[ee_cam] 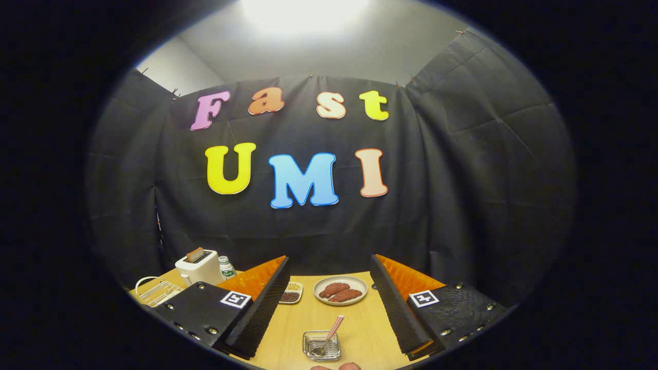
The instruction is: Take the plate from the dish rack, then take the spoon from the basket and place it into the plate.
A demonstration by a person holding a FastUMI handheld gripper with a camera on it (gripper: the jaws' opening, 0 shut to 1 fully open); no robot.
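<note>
Two fingers of the gripper (329, 308) spread apart — spoon (329, 336) in basket (322, 346), patties on plate (340, 290).

**Count of things on the tabletop**

One toaster (199, 266) with one slice of bread (194, 254) in it. One bottle (226, 267). One wire dish rack (156, 290). One plate (340, 290) carrying two brown pieces. One small divided dish (291, 293). One metal basket (322, 345) holding one spoon (329, 335). One tool (329, 303), two fingers set wide apart.

Wooden table (367, 329): toaster (199, 267), plate (340, 290), basket (322, 345).
</note>
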